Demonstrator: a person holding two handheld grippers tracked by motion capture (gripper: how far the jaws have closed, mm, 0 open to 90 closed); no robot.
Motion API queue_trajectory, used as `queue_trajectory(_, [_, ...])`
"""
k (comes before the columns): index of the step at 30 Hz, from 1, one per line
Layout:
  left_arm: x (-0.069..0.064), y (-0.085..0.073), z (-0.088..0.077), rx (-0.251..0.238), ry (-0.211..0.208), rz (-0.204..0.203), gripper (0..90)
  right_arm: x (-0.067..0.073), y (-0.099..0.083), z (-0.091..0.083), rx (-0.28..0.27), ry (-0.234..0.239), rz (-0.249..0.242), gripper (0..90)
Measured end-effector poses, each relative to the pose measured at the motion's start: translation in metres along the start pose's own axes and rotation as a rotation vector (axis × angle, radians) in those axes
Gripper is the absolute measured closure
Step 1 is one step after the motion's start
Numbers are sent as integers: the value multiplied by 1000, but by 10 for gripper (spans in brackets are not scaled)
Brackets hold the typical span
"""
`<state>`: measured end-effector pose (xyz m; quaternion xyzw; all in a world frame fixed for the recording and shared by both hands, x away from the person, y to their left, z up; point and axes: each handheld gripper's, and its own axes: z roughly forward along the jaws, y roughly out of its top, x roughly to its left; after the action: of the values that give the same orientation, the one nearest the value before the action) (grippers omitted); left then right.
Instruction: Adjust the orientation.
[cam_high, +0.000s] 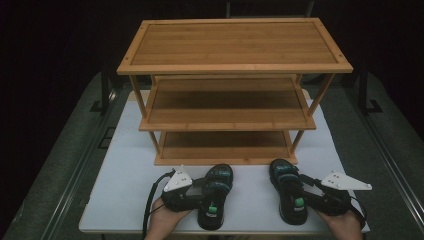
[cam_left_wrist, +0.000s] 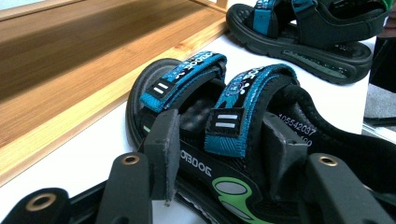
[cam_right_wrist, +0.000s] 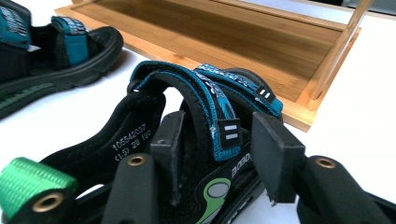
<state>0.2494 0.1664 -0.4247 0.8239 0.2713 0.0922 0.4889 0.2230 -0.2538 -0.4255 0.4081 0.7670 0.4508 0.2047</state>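
Rack (cam_high: 235, 45): we saw smooth, satin-finished wood | sandals (cam_high: 216, 195) (cam_high: 290, 196): woven cloth straps, matt rubbery soles | table (cam_high: 130, 170): matt white | gripper pads (cam_right_wrist: 275, 154): rough matt foam.

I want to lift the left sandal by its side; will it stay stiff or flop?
The left sandal has a thick moulded sole, so it likely stays fairly rigid and light. Its fabric straps look soft and may squash under the left gripper. The flat sole shouldn't roll, though it could tilt.
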Motion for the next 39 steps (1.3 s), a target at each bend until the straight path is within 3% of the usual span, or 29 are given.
queue_trajectory(8, [2, 0, -5, -2, 2, 16, 666, 3, 3, -1, 27, -59, -30, 710])
queue_trajectory(17, [4, -2, -8, -11, 15, 18, 731, 4, 4, -2, 25, -88, -36, 756])
queue_trajectory(25, [4, -2, -8, -18, 14, 13, 738, 1, 4, -3, 9, -72, 0, 757])
queue_trajectory(39, [3, -1, -11, -34, 29, 12, 745, 5, 7, -4, -10, -44, 9, 757])
